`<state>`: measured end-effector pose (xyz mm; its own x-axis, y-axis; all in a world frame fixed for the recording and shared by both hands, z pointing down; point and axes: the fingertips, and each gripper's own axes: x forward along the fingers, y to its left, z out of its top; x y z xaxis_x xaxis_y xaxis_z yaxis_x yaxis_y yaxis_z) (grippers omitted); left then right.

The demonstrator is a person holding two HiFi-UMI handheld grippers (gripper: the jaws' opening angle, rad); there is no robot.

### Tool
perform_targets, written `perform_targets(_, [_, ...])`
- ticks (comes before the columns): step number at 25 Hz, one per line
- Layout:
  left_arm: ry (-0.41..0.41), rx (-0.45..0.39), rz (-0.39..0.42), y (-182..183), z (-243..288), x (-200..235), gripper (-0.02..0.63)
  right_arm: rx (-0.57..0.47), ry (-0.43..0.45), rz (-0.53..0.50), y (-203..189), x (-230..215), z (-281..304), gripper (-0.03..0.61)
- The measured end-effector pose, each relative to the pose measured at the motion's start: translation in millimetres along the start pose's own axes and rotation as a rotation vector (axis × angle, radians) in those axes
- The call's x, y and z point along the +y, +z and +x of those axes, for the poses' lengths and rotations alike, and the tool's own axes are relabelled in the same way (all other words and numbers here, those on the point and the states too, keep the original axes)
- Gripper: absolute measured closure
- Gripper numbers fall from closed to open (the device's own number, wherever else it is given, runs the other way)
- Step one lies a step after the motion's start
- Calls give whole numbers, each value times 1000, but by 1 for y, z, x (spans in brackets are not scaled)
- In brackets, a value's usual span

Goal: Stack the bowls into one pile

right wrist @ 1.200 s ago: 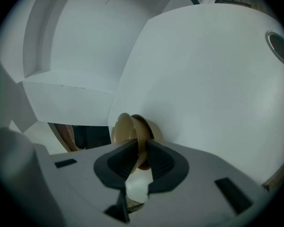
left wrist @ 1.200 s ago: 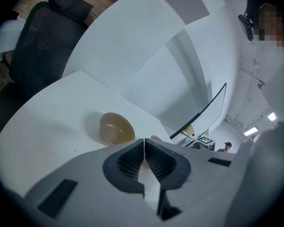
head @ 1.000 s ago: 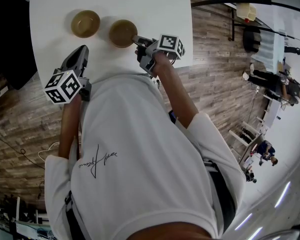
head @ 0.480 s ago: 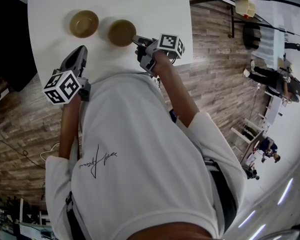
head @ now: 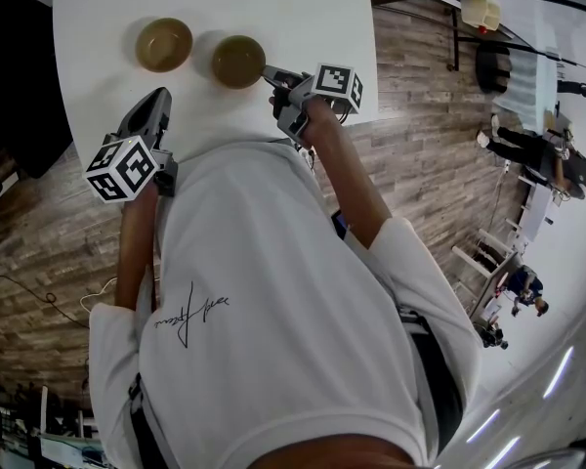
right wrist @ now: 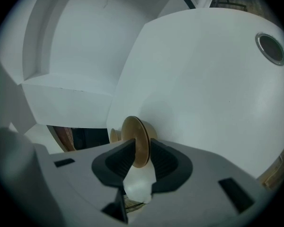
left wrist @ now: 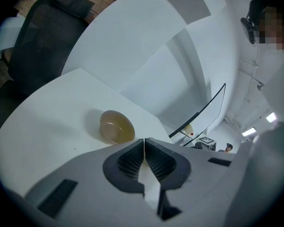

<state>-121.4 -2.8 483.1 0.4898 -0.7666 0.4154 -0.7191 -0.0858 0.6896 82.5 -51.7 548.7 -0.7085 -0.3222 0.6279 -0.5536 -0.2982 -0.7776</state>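
Note:
Two tan bowls sit side by side on the white table (head: 293,18): the left bowl (head: 164,44) and the right bowl (head: 238,61). My right gripper (head: 272,74) is at the right bowl's near rim. In the right gripper view that rim (right wrist: 136,141) stands between the jaws of the right gripper (right wrist: 142,157), which have just been opening, and a gap shows beside it. The other bowl (right wrist: 114,135) peeks out behind. My left gripper (head: 159,104) hovers short of the left bowl, shut and empty. In the left gripper view a bowl (left wrist: 117,126) lies just beyond the left gripper (left wrist: 144,148).
A round cable hole (right wrist: 270,48) is set in the table's far right part. The table's near edge runs just below both grippers. A black office chair (left wrist: 42,41) stands past the table's left side. Wooden floor and distant people (head: 552,169) lie to the right.
The right gripper's jaws have spread apart around the right bowl's rim. Both hands and both bowls stay where they were.

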Motion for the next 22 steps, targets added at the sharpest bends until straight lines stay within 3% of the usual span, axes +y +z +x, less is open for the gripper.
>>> perform_targets(14, [6,21,-39,-6,4,8,606,-61,-33,1,8,-11,-17,500])
perform_targets(22, [21,33,-106,-14,13,19,604,-76,-32,-17,4,-9,-22,534])
